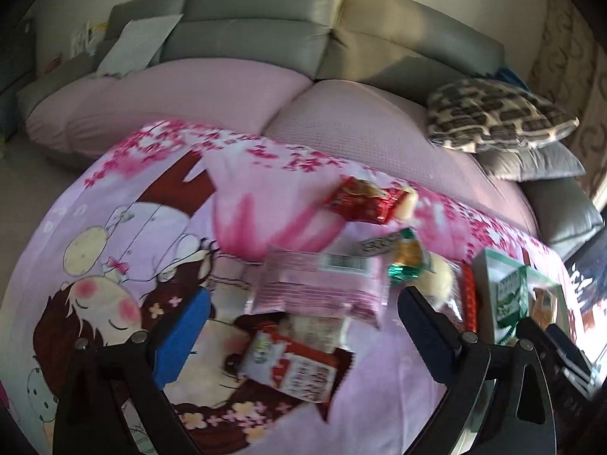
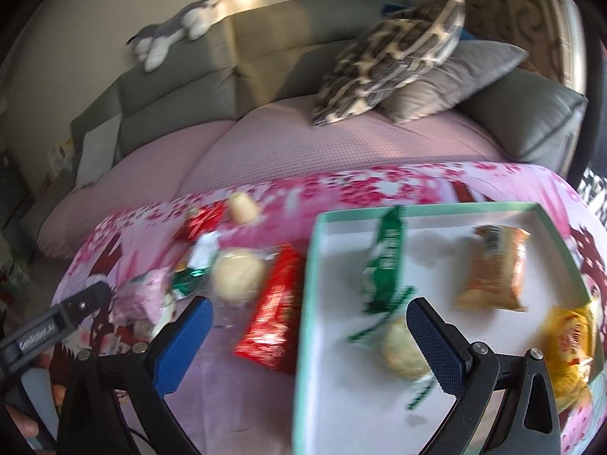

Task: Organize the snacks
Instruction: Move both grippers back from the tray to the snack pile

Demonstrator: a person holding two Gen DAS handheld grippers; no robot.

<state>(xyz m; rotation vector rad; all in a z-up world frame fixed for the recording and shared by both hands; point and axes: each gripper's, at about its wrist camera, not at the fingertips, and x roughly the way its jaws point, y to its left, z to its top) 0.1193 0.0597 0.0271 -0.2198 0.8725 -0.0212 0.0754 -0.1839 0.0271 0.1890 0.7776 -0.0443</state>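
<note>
Snacks scattered on desk under pink cartoon cloth: pink packet, red-white packet, red packet, round bun. Mint-rimmed tray at right holds green packet, orange packet, cookie. Left tongs spread wide, empty, above red-white packet. Right tongs spread wide, empty, straddling tray's near-left wall. Grey sofa behind.

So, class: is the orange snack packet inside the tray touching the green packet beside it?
Apart. The right wrist view shows bare white tray floor between the orange packet and the green packet.
</note>
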